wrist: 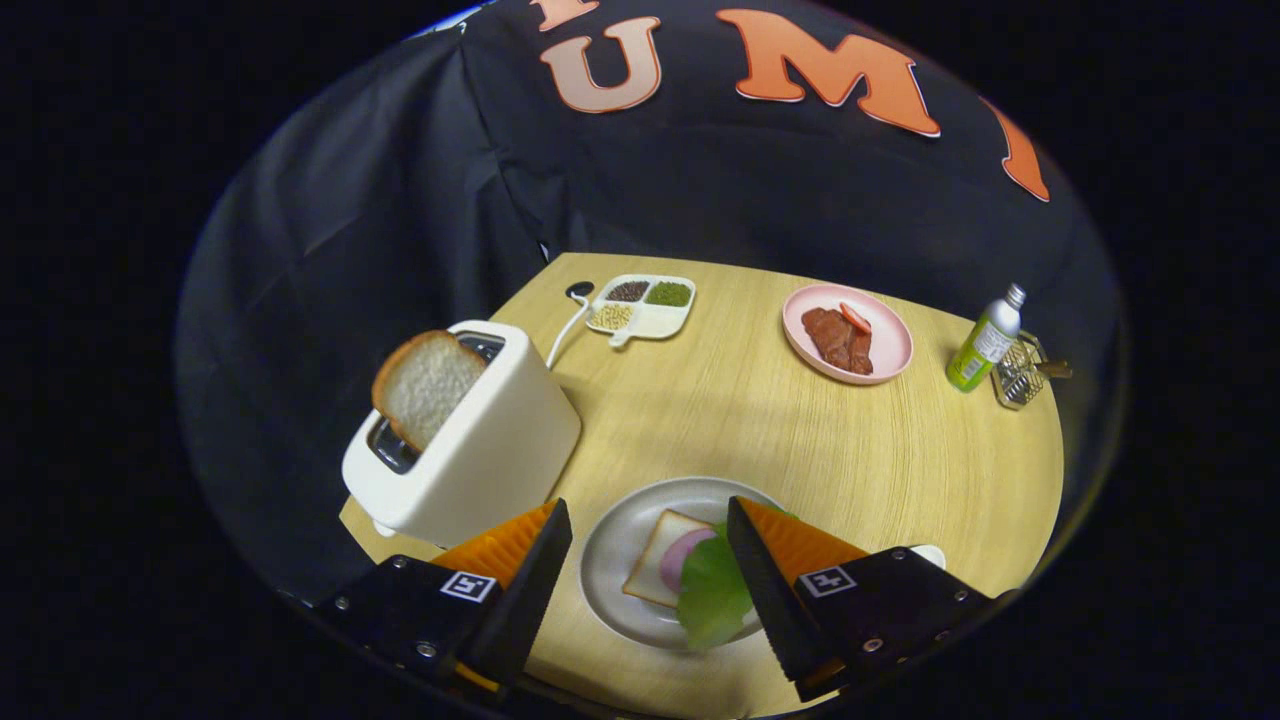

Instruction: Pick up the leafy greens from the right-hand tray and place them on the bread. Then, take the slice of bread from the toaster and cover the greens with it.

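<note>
Fingers of the gripper (650,560) stand apart above the lettuce leaf (712,592) on the bread (655,570); next, toaster slice (425,385).

Light falls from above onto the desk (760,420), which is bright and evenly lit, while the cloth wall behind stays dim. The toaster (470,440) casts a soft shadow toward the plate (610,560). Fisheye distortion bends the desk's far edge and stretches things near the rim. The greens (712,592) look slightly blurred; the centre is sharp, without harsh glare.
</note>
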Motion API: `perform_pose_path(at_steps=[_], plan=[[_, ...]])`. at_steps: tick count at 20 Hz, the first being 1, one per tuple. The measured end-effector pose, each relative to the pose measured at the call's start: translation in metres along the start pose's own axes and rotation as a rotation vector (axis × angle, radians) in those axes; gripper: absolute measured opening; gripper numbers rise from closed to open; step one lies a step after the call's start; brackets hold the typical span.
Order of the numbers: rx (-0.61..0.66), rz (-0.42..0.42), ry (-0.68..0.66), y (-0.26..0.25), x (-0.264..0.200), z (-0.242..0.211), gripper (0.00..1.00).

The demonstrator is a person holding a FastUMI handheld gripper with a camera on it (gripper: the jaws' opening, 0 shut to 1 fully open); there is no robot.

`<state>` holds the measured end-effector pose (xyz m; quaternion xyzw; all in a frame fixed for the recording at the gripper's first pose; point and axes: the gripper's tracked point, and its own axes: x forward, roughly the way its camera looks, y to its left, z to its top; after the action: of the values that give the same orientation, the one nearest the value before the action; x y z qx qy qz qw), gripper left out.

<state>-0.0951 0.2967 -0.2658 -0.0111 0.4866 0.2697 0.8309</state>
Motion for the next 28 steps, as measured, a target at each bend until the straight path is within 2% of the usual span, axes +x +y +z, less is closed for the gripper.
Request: perform_pose_path(at_steps=[6, 12, 16, 21, 23, 25, 26, 27, 28], plan=[[-0.048, 0.027, 0.030, 0.062, -0.009, 0.046, 0.94], [-0.074, 0.024, 0.081, 0.120, 0.014, 0.078, 0.94], [-0.101, -0.009, 0.146, 0.145, 0.034, 0.083, 0.94], [-0.116, -0.080, 0.264, 0.150, 0.064, 0.069, 0.94], [-0.110, -0.115, 0.319, 0.147, 0.070, 0.061, 0.90], [-0.099, -0.141, 0.361, 0.145, 0.072, 0.055, 0.78], [-0.093, -0.149, 0.378, 0.144, 0.075, 0.053, 0.68], [-0.075, -0.149, 0.396, 0.143, 0.076, 0.052, 0.63], [-0.052, -0.151, 0.415, 0.145, 0.076, 0.050, 0.51]])
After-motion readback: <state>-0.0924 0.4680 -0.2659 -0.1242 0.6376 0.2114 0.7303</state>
